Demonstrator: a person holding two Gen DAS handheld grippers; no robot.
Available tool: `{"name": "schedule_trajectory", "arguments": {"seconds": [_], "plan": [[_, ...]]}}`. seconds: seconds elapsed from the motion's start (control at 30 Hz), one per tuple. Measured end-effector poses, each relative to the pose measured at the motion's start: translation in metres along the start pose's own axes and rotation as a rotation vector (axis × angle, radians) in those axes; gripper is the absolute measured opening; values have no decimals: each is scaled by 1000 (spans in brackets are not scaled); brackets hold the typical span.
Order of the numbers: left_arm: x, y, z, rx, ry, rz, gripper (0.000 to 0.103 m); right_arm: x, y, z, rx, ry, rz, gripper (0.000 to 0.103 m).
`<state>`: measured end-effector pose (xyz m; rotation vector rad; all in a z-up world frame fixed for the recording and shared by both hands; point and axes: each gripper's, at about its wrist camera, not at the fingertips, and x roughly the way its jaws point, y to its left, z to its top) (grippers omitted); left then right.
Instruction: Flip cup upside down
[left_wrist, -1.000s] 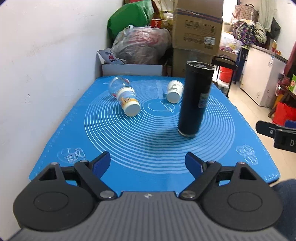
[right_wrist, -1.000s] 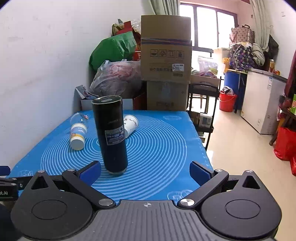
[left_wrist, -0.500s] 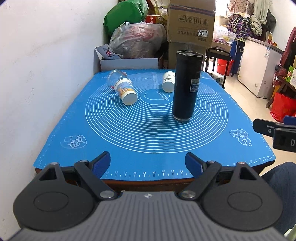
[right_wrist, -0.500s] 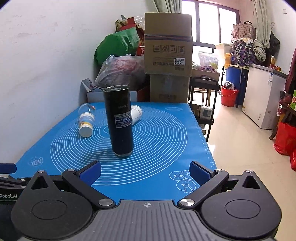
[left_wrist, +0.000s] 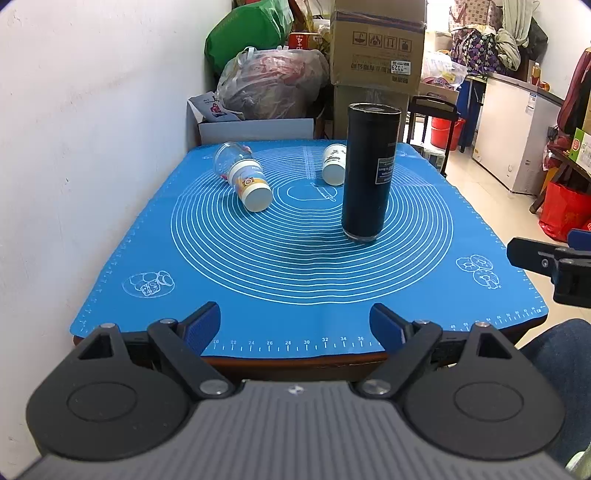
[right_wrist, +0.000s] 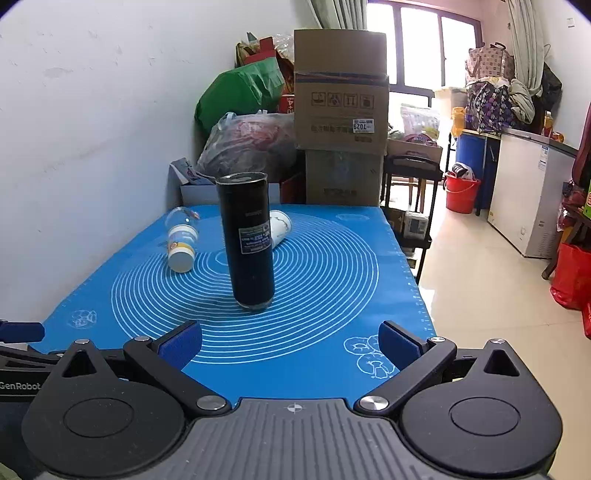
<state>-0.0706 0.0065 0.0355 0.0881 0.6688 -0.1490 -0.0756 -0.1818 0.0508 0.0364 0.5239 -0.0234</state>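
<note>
A tall black cup (left_wrist: 367, 173) stands on end on the blue mat (left_wrist: 303, 258), label text upside down; it also shows in the right wrist view (right_wrist: 248, 240). My left gripper (left_wrist: 295, 326) is open and empty at the table's near edge, well short of the cup. My right gripper (right_wrist: 290, 345) is open and empty over the mat's near right corner; part of it shows at the right of the left wrist view (left_wrist: 554, 266).
A clear bottle with a white cap (left_wrist: 242, 175) and a white paper cup (left_wrist: 334, 164) lie on their sides behind the black cup. A white wall runs along the left. Boxes (left_wrist: 376, 51) and bags (left_wrist: 273, 83) stack behind the table. Open floor lies to the right.
Both grippers have pulled back from the cup toward the table's near edge. The cup stands where it was, untouched.
</note>
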Motion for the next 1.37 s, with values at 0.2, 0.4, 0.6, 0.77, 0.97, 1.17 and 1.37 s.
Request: {"name": "schedule_trajectory", "arguments": {"seconds": [0.2, 0.4, 0.6, 0.77, 0.97, 1.17, 1.37], "plan": [[-1, 0, 0, -5, -5, 2, 88, -3, 1, 0, 5, -4, 10, 103], [-3, -2, 0, 0, -9, 1, 88, -7, -1, 1, 8, -15, 18, 103], [-5, -3, 2, 2, -14, 2, 88, -8, -2, 0, 12, -16, 18, 103], [-5, -3, 2, 1, -13, 4, 88, -8, -2, 0, 14, -13, 20, 103], [-5, -3, 3, 1, -14, 5, 88, -7, -2, 0, 13, -8, 20, 103], [-5, -3, 4, 2, -12, 4, 88, -6, 0, -1, 7, -3, 18, 103], [-5, -3, 4, 6, -17, 11, 88, -3, 0, 0, 9, 0, 17, 103]]}}
